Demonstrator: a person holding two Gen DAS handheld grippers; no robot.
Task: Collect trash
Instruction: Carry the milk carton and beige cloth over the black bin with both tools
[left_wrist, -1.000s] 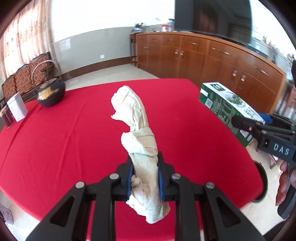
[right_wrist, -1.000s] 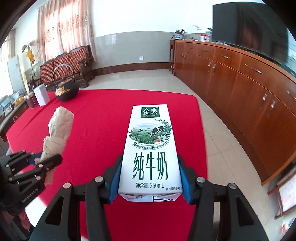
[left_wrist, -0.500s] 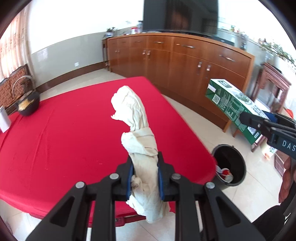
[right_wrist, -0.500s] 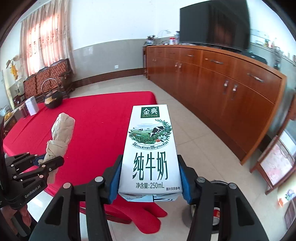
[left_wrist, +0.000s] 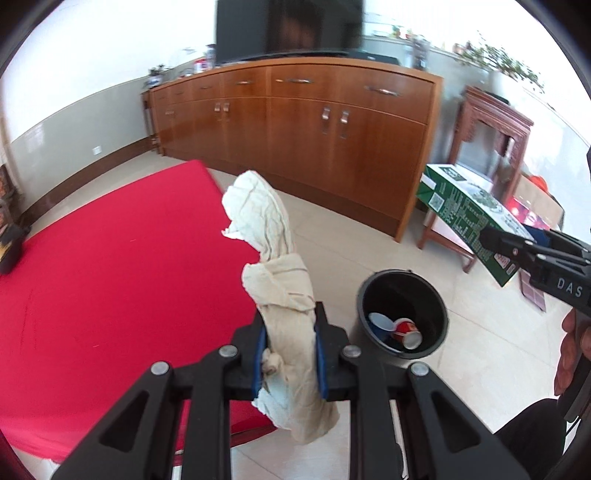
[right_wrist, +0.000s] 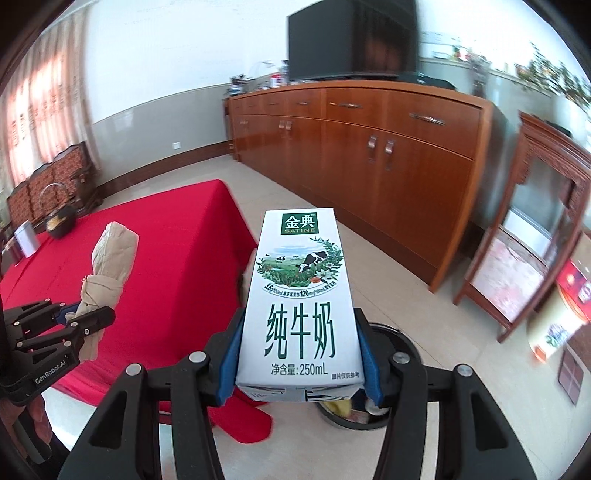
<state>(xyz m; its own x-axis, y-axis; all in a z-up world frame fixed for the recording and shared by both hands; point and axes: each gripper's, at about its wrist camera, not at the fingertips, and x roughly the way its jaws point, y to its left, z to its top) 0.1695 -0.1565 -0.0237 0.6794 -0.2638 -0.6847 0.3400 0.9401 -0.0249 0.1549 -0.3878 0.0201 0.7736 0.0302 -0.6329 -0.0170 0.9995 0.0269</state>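
My left gripper (left_wrist: 289, 350) is shut on a crumpled beige paper wad (left_wrist: 273, 254) that sticks up past its blue pads. It hangs over the corner of the red table (left_wrist: 110, 280), left of a black trash bin (left_wrist: 404, 314) on the floor. My right gripper (right_wrist: 299, 363) is shut on a white and green milk carton (right_wrist: 301, 295), held above the bin (right_wrist: 402, 341), which the carton mostly hides. In the left wrist view the carton (left_wrist: 465, 210) and right gripper (left_wrist: 535, 254) appear at the right; in the right wrist view the wad (right_wrist: 109, 266) and left gripper (right_wrist: 55, 332) appear at the left.
The bin holds a red cup (left_wrist: 406, 330) and a blue lid (left_wrist: 380, 323). A long wooden sideboard (left_wrist: 314, 136) runs along the far wall, with a carved wooden stand (left_wrist: 487, 155) to its right. A black kettle (right_wrist: 59, 221) and a white box (right_wrist: 26, 238) sit at the table's far end.
Both grippers have swung right, off the red table toward the floor, each still holding its item. The black bin has come into view, now close below them.
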